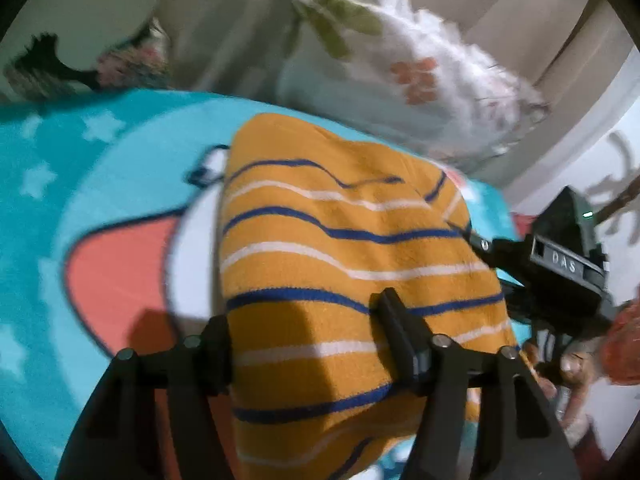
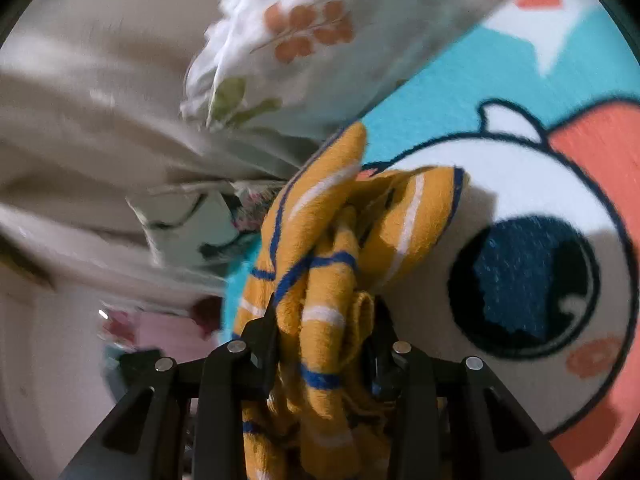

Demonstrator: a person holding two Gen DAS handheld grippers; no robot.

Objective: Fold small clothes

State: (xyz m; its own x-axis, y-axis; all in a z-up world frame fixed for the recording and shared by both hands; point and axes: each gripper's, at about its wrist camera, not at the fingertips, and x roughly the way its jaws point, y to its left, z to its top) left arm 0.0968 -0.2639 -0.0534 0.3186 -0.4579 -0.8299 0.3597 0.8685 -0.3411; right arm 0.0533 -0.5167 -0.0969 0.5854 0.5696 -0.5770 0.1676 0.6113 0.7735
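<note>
An orange garment (image 1: 340, 248) with blue and white stripes lies on a turquoise cartoon blanket (image 1: 80, 184). My left gripper (image 1: 304, 320) is open, its fingers (image 1: 396, 320) spread wide over the garment's near part. My right gripper (image 2: 324, 320) is shut on a bunched edge of the same orange garment (image 2: 332, 272), which rises crumpled between its jaws. The right gripper also shows in the left wrist view (image 1: 480, 246) at the garment's right edge, with a hand behind it.
A white floral pillow (image 1: 400, 64) and beige bedding (image 2: 80, 120) lie beyond the garment. The cartoon blanket's big eye print (image 2: 528, 280) is to the right in the right wrist view. A wall (image 1: 600, 184) stands at the far right.
</note>
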